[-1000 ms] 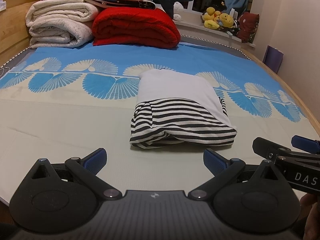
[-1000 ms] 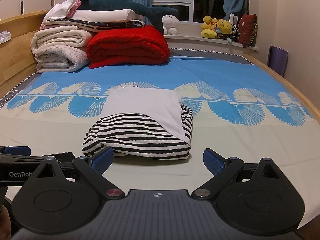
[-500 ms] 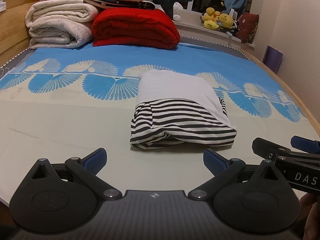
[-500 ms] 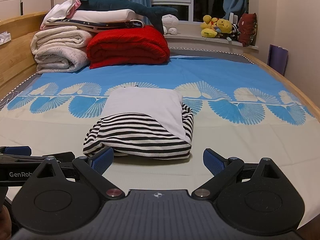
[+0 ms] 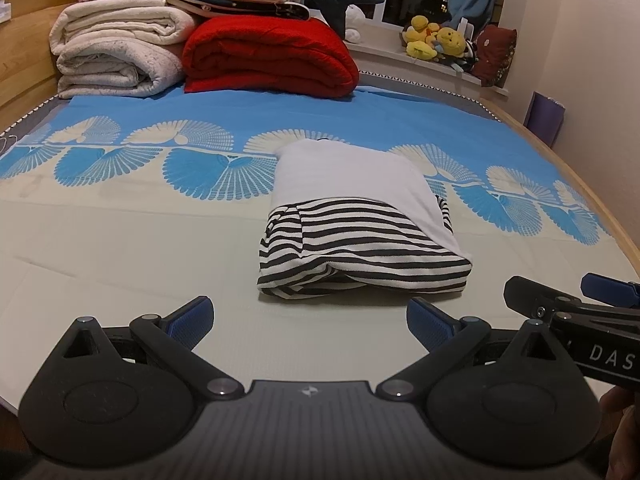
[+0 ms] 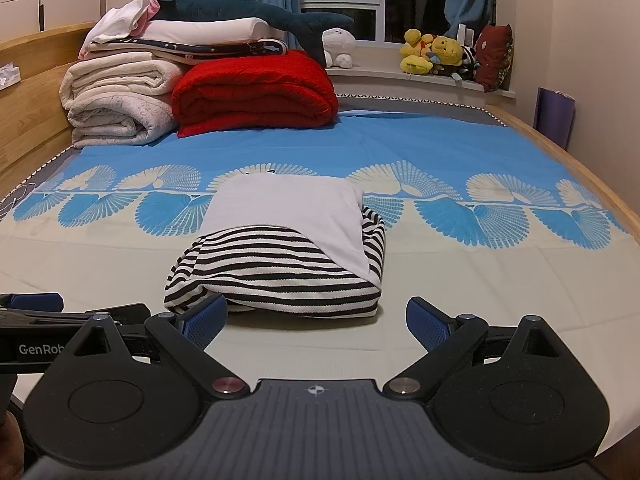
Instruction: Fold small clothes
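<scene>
A folded garment, black-and-white striped with a plain white panel on top, lies on the bed sheet; it also shows in the right wrist view. My left gripper is open and empty, just in front of the garment's near edge. My right gripper is open and empty, also just in front of the garment, its left pad close to the near left corner. Each gripper shows at the edge of the other's view.
Folded cream blankets, a red quilt and a plush shark are stacked at the head of the bed. Soft toys sit on the window sill. The wooden bed frame runs along the right.
Both grippers have edged slightly forward toward the folded garment. The garment has not moved.
</scene>
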Tool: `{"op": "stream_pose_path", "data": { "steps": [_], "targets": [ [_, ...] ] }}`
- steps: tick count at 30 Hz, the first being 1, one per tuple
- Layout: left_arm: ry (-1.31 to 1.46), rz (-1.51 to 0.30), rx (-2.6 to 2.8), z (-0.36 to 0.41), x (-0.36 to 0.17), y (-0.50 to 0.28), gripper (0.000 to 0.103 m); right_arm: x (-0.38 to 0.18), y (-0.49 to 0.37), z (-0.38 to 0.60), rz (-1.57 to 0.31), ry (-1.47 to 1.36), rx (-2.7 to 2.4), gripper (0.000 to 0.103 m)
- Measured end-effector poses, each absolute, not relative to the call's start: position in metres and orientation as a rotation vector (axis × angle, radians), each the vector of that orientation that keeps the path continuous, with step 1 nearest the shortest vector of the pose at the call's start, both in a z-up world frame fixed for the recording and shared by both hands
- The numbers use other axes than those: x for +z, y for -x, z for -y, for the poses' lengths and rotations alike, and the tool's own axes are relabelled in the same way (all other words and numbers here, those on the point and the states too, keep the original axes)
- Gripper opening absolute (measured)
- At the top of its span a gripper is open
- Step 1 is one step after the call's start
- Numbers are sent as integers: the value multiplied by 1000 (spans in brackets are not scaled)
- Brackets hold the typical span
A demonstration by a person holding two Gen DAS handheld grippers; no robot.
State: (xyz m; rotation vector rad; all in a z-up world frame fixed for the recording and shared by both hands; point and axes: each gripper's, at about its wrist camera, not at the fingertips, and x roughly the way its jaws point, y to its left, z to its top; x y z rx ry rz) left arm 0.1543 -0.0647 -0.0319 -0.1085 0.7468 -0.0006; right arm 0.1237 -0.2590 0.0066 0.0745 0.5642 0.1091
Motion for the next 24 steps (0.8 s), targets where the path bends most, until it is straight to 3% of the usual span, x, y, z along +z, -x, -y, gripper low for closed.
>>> {"op": "stream_pose_path", "data": {
  "steps": [24],
  "targets": [
    [106, -742, -3, 65, -32, -154, 103, 6, -124, 258, -567, -76, 106, 96]
  ]
}}
